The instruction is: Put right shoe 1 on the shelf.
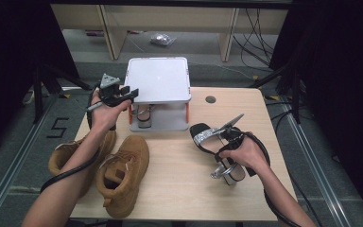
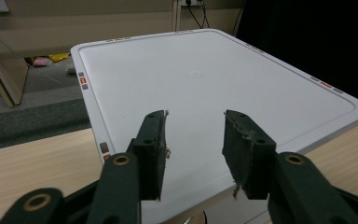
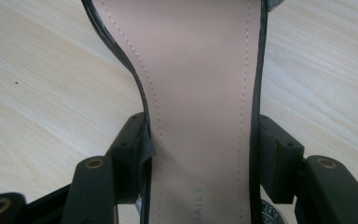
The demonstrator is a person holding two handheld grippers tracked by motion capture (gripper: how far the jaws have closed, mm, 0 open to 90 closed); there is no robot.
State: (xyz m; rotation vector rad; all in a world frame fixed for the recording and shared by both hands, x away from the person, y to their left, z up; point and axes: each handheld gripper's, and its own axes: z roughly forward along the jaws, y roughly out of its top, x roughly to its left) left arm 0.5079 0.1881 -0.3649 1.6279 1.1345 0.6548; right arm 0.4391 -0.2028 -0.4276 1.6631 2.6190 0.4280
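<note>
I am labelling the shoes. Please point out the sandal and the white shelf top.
sandal [image 3: 200, 93], right gripper view, on its beige insole.
white shelf top [image 2: 214, 79], left gripper view, on the middle of its flat surface.

The tongs clamp the sandal's pink insole from both sides above the wooden table.

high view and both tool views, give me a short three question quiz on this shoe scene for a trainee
1. True or false: the right tool grips the black sandal across its insole.
2. What lies in front of the left tool? A) a tan boot B) the white rack top C) a cable
3. How many tan boots sit on the table?

Key: 1 true; 2 B; 3 two.
</note>
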